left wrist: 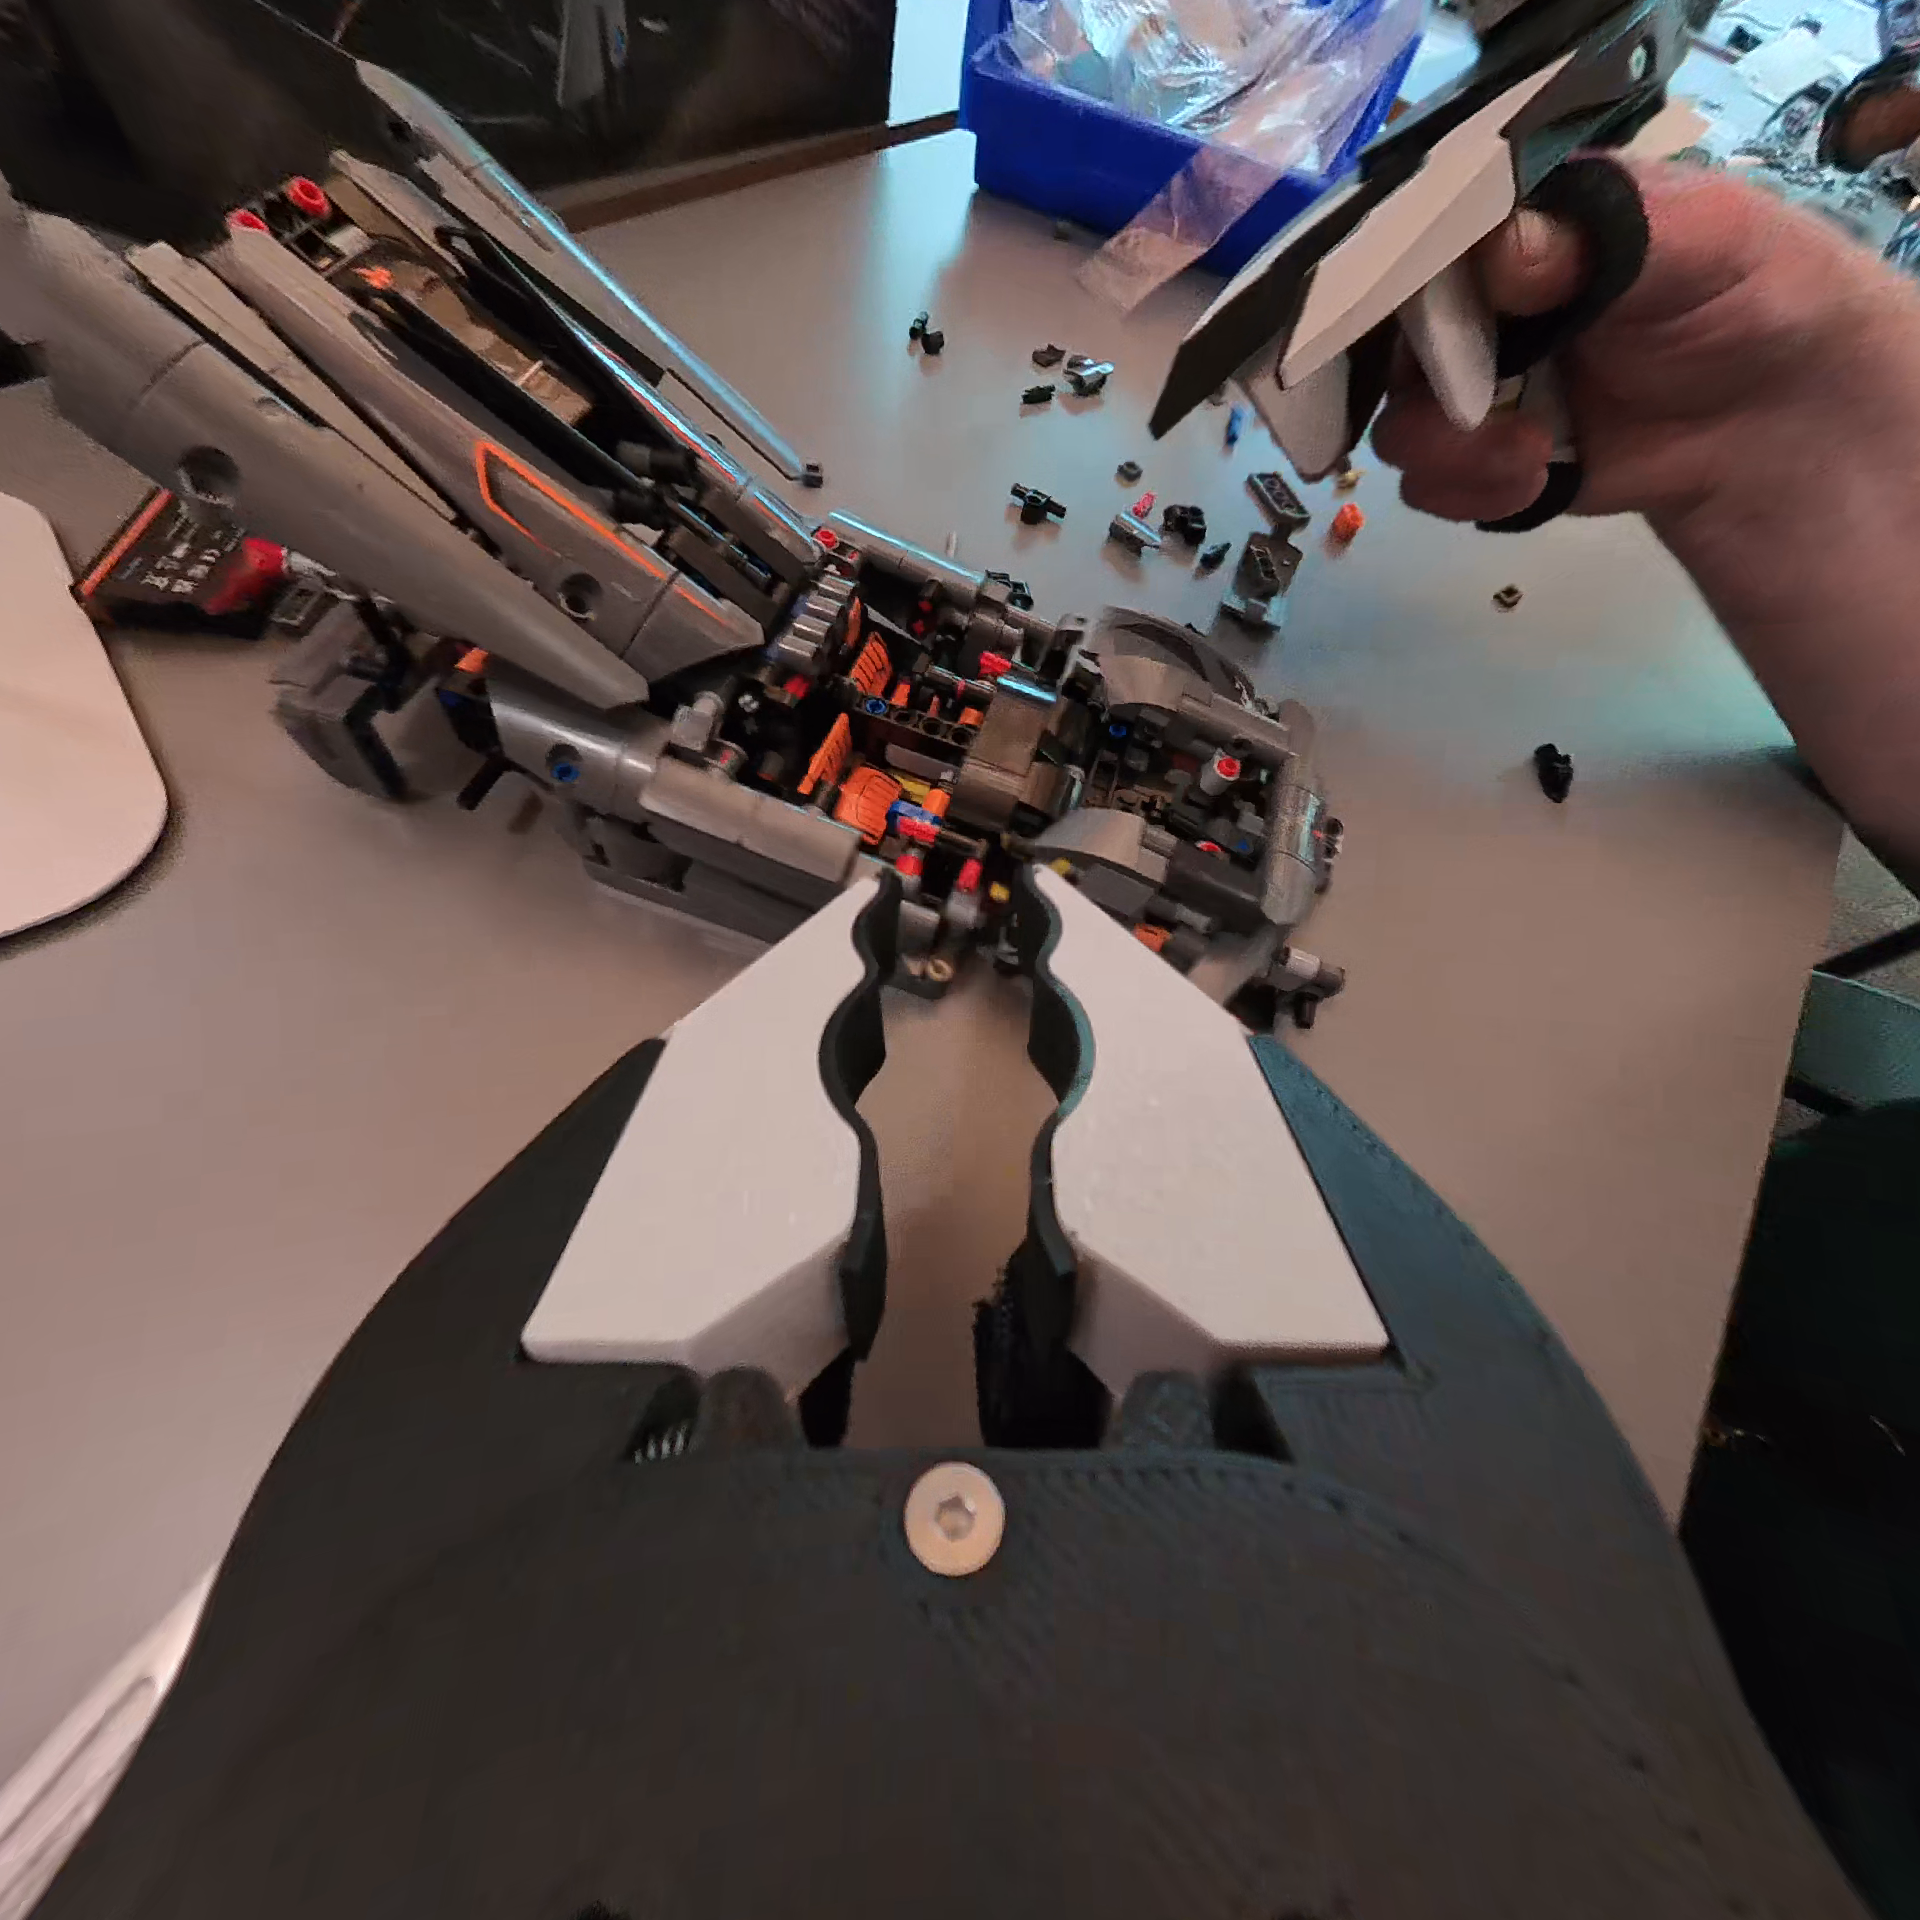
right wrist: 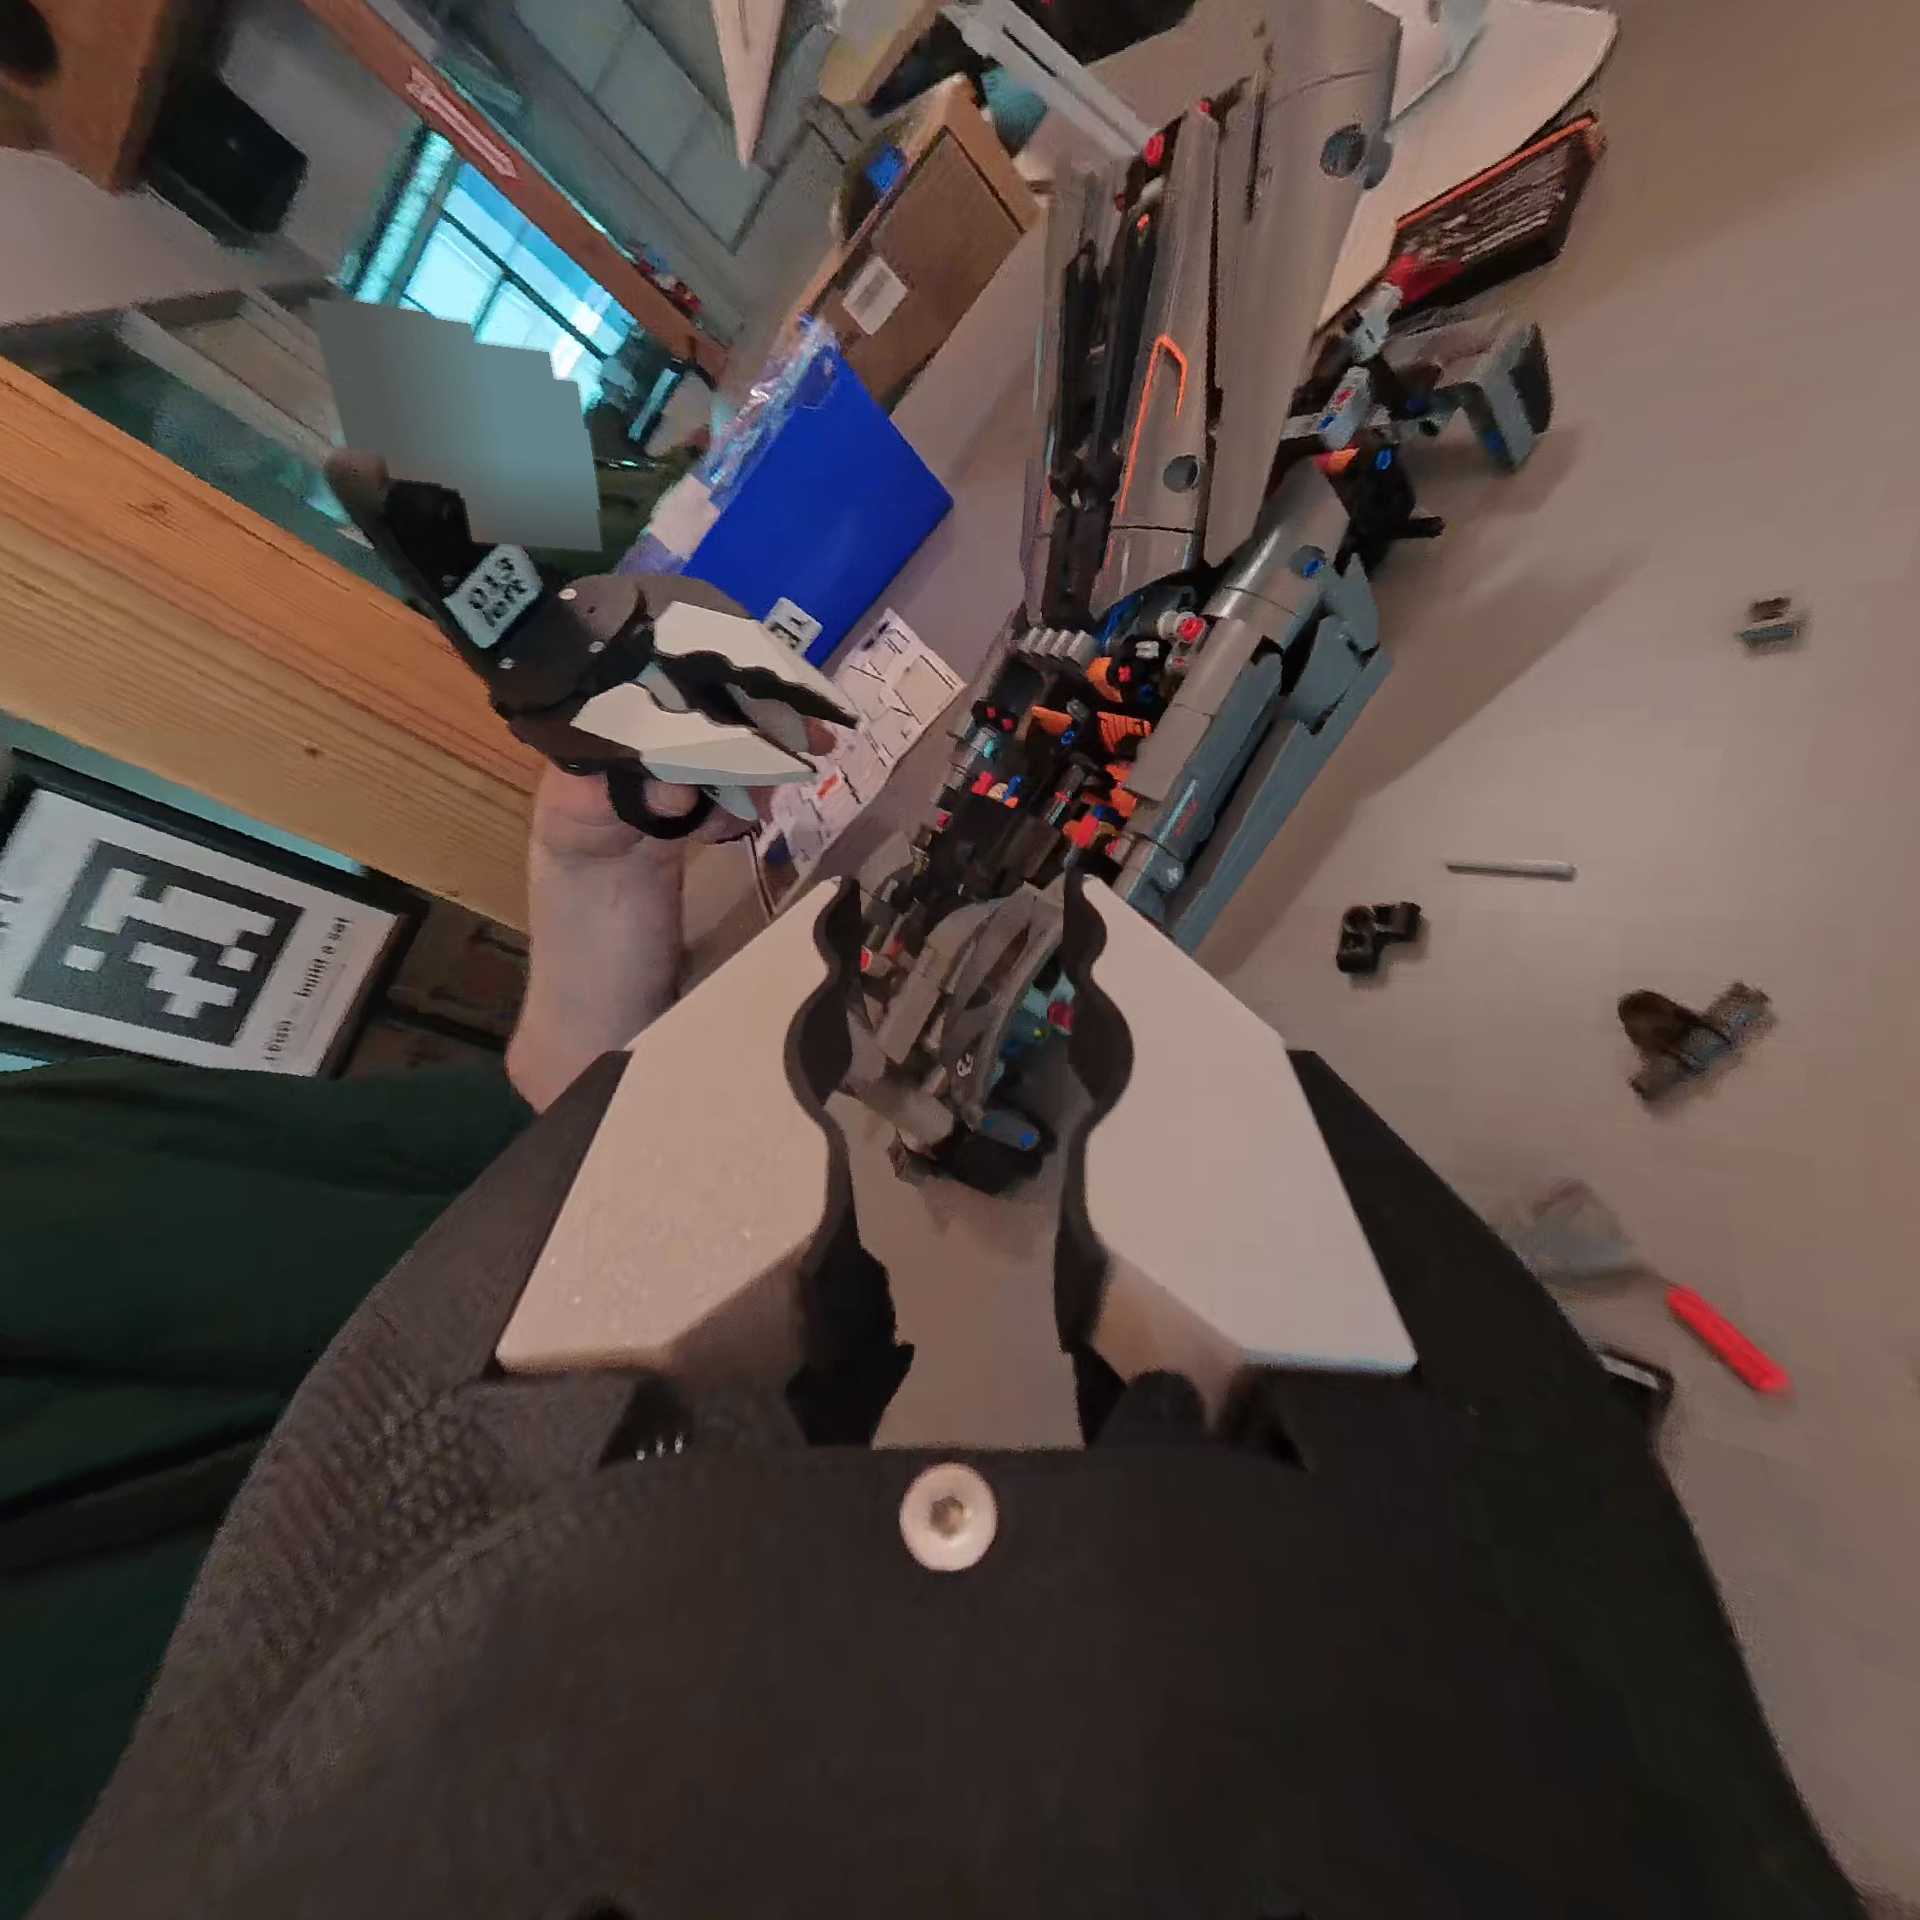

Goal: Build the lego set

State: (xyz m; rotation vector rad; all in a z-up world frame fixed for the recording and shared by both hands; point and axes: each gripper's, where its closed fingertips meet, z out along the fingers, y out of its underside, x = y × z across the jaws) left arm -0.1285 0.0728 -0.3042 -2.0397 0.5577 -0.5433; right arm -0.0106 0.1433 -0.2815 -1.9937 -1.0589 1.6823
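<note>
A large grey Lego model [left wrist: 582, 561] with orange and red details lies across the table, its open middle showing many small parts. My left gripper [left wrist: 956, 894] is open and empty, its tips just short of the model's near side. My right gripper [right wrist: 961, 894] is open and empty, aimed along the model [right wrist: 1164, 457] from its rounded end. Each gripper also shows in the other view, hand-held in the air: the right one [left wrist: 1247, 384] above the loose pieces, the left one [right wrist: 810, 727] beside the model.
Loose small pieces [left wrist: 1153, 520] lie scattered on the table right of the model; more pieces [right wrist: 1377, 935] and a red part [right wrist: 1725, 1351] show in the right wrist view. A blue bin [left wrist: 1081, 156] with plastic bags stands at the back. Instruction sheets [right wrist: 894, 686] lie near it. One gripper's finger ends stand about 15 centimeters off the other's.
</note>
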